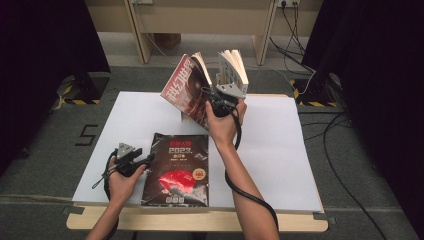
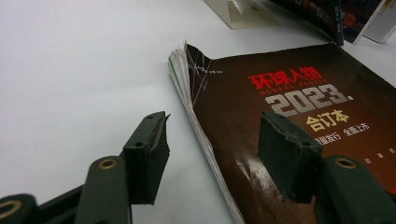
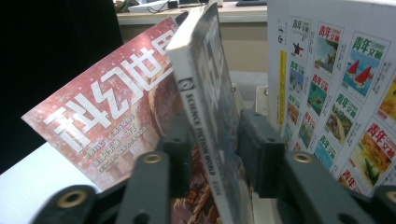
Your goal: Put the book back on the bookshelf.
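Note:
A dark magazine (image 1: 175,170) (image 2: 289,102) with red and gold print lies flat near the table's front. My left gripper (image 1: 145,162) (image 2: 212,140) rests open at its left edge; one pad is over the cover and the other over the white board, neither touching. At the back, several magazines stand upright: a red-covered one (image 1: 182,92) (image 3: 107,121) leans left, and a white-backed one (image 1: 232,67) (image 3: 336,70) stands at the right. Between them is a grey-spined magazine (image 3: 205,116). My right gripper (image 1: 220,85) (image 3: 212,140) is shut on its spine, a pad on each side.
A white board (image 1: 280,150) covers the wooden table (image 1: 200,220). The foot of a pale bookstand (image 2: 243,14) sits under the upright magazines. Black curtains hang at both sides, and cables (image 1: 340,165) trail over the floor at the right.

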Tool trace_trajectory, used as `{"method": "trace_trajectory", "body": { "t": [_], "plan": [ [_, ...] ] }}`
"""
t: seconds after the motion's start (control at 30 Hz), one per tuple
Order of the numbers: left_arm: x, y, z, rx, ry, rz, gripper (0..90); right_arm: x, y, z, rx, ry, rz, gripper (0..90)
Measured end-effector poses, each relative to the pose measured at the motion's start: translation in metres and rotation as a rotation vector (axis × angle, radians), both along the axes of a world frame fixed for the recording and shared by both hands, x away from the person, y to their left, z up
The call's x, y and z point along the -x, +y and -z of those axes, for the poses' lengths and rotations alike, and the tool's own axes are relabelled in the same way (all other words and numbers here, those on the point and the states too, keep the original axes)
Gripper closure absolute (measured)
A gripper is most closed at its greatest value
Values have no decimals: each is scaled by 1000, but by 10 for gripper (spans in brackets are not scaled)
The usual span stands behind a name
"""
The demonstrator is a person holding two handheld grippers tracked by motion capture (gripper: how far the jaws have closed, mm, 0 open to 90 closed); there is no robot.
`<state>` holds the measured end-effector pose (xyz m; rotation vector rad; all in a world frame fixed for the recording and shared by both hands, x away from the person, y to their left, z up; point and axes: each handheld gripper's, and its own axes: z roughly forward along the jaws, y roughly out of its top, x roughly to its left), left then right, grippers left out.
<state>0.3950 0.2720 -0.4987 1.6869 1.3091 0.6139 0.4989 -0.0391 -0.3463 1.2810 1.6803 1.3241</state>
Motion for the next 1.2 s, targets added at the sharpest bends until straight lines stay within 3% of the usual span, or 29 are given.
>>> {"method": "trace_trajectory", "body": {
  "t": [0.17,0.73,1.2],
  "plan": [
    [0,0,0,-1,0,1,419,-1,-3,-1,-2,20,-3,782],
    [-1,0,0,-2,5,6,419,-14,-5,-6,-32,10,89,814],
    [0,0,0,-3,2,8,421,-12,20,-1,-13,17,-20,752]
  ]
}}
